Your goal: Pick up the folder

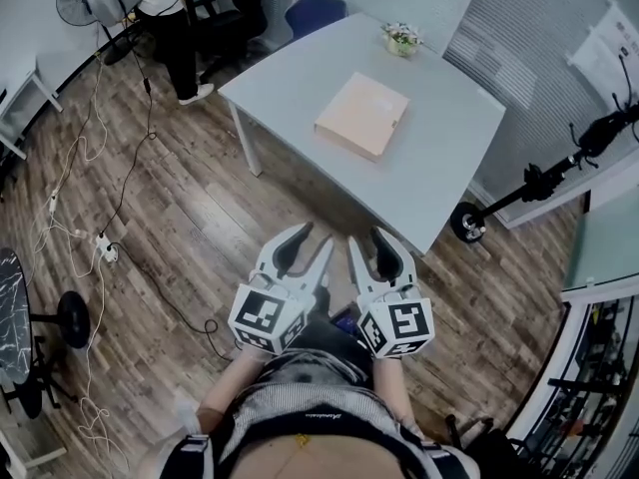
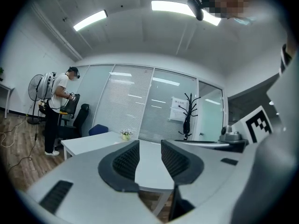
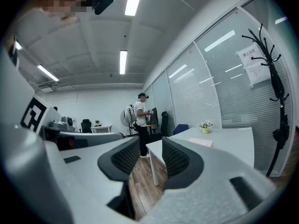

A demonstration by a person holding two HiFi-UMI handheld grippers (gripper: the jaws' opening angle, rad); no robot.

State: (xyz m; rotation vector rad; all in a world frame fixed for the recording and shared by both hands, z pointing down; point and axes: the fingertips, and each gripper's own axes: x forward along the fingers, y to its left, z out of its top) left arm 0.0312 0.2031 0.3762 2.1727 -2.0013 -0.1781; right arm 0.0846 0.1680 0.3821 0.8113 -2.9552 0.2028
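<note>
A pale peach folder (image 1: 362,115) lies flat near the middle of the white table (image 1: 439,168); it shows as a thin slab (image 3: 202,142) in the right gripper view. Both grippers hover over the wooden floor just short of the table's near corner, well apart from the folder. My left gripper (image 1: 310,248) points level at the table, jaws parted with nothing between them (image 2: 150,158). My right gripper (image 1: 366,250) stands beside it, also open and empty (image 3: 150,157).
A small flower pot (image 1: 402,38) sits at the table's far edge. A person (image 1: 170,18) stands by a fan and chairs at the far left. Cables (image 1: 100,242) trail over the floor at left. A stand on a wheel (image 1: 519,193) is right of the table.
</note>
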